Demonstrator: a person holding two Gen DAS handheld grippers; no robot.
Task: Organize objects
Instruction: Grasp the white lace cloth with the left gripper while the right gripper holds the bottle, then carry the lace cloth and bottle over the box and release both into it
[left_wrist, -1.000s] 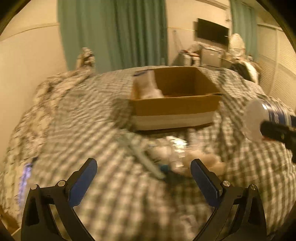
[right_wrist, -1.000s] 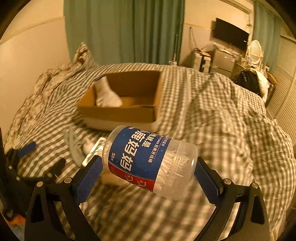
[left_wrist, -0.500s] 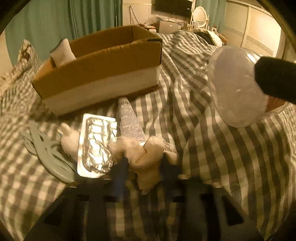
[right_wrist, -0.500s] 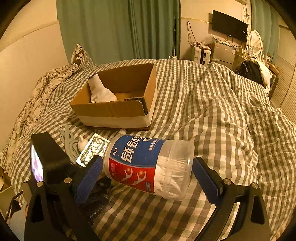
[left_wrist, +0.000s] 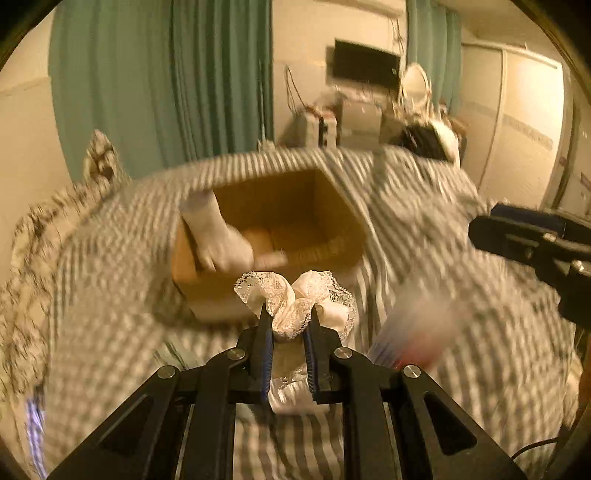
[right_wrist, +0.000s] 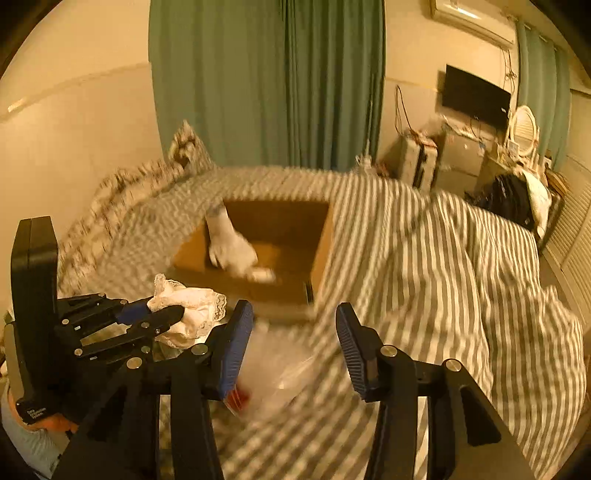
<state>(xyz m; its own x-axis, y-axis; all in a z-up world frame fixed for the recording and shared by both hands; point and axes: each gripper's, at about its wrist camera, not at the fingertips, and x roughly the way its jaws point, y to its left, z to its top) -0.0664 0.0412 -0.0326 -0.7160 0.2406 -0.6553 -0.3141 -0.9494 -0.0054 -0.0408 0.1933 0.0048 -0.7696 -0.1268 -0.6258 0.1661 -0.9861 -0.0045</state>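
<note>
Lace cloth sits pinched in the left gripper, lifted just before the cardboard box (a white sock already inside). Right gripper is closing, nothing pressed between; the jar lies blurred below. Next: carry the cloth over the rim, release.

A bed covered by a grey-and-white checked duvet carries an open cardboard box near its middle; a blurred clear container lies nearer the foot.
</note>
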